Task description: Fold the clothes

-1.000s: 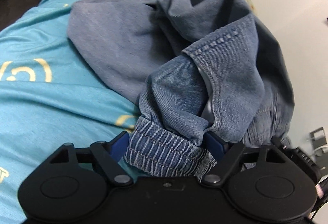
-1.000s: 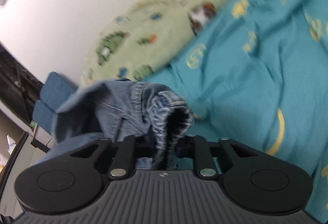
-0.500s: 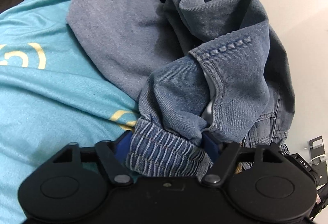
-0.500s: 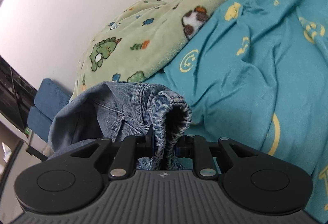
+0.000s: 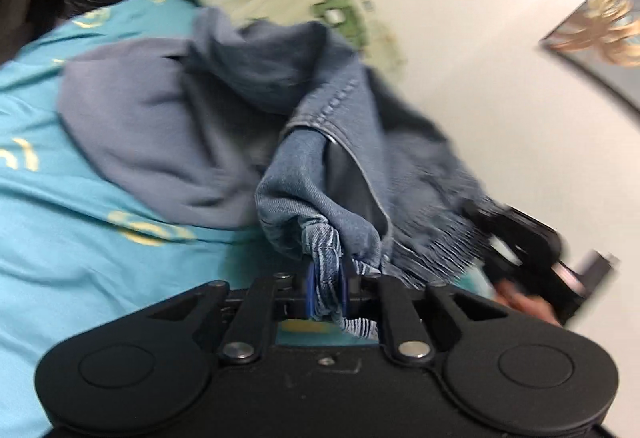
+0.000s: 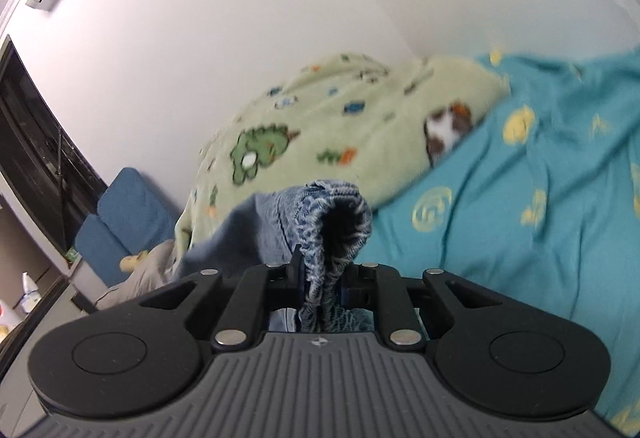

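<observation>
Denim jacket (image 5: 320, 141) hem is clamped in your right hand-held gripper (image 6: 320, 278) while the left hand-held gripper (image 5: 326, 280) closes on it; lift both evenly.

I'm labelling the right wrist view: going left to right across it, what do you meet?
Blue cushion → green cartoon blanket → denim hem in the right gripper → teal sheet.

One denim garment (image 5: 336, 141), two claws, one blanket (image 6: 332, 125).
</observation>
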`<state>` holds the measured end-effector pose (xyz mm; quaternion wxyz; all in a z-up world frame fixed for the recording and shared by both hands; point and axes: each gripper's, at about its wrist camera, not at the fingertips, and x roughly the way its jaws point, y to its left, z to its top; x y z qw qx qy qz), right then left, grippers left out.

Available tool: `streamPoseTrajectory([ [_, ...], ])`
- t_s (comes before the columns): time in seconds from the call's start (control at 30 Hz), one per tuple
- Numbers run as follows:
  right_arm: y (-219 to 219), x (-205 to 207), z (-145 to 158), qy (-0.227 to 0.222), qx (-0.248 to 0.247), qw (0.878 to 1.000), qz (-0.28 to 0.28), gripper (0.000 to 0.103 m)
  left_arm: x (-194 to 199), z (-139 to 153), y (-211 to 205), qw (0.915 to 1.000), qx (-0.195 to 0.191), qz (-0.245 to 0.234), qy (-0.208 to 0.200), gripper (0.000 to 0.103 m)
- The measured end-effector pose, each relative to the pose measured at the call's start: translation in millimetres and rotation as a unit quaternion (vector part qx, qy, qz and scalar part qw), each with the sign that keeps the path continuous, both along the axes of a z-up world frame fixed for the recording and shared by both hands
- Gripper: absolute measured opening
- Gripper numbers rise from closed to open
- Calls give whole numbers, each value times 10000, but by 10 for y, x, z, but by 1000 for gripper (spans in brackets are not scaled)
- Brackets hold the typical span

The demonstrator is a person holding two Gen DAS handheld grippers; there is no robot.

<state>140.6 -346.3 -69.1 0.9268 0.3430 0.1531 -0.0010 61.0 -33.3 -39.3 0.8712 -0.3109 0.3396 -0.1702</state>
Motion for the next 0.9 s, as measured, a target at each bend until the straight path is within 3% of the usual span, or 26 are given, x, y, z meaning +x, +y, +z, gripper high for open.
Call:
streamPoseTrajectory([
  [0.13,-352,239,151,0,-99,9999,-75,15,234,-219,-292,9991,-142,-200,338,12],
  [0.3,-773,544,5,235,-83,9995,-209,15,488,-459,-619,9964,-55,-623,567,15],
  [0.5,-1273,966,-548,720,176,9962,-459,15,584,-512,-921,9897,247,-1211,725,15],
  [0.6,-1330,1134,-851,952,-152,9946,-392,15,579,-510,-1000,9843,540,-1530,698,15],
  [0.73,-1349,1236,-1124,1189,-14,9922,-361,17,613,-462,-954,9805,607,-1723,729,15],
  [0.83,-1349,1241,-1151,1318,79,9905,-390,26,571,-322,-856,9824,545,-1671,630,16],
  [0.9,-1353,1195,-1135,1401,91,9891,-455,42,562,-272,-731,9853,515,-1542,533,22],
])
